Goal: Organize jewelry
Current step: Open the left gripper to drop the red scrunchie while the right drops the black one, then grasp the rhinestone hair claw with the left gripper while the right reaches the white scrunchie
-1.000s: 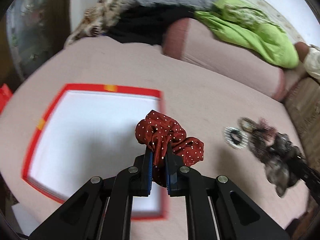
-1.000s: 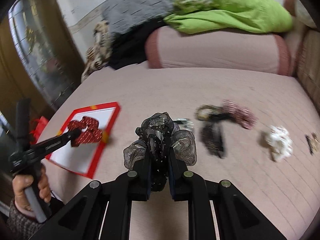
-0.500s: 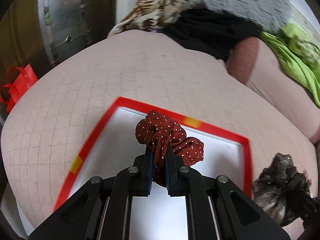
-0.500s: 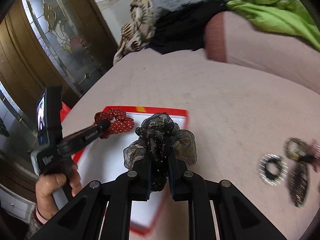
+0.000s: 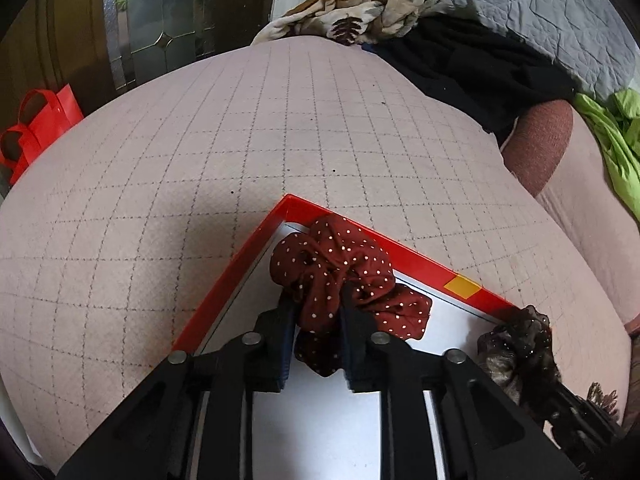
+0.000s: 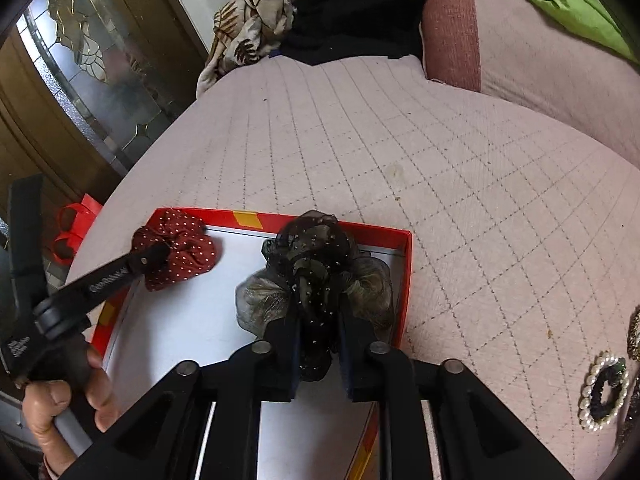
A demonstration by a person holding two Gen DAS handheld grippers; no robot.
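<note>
Quilted pink bedding carries the red tray (image 6: 404, 276). Both jaws have just been opening: my left gripper (image 5: 316, 320) loosens on the red scrunchie (image 5: 340, 276), right gripper (image 6: 318, 328) on the black scrunchie (image 6: 316, 256), both over the tray. 2 nearly placed; a pearl ring (image 6: 604, 390) remains right of the tray.
</note>
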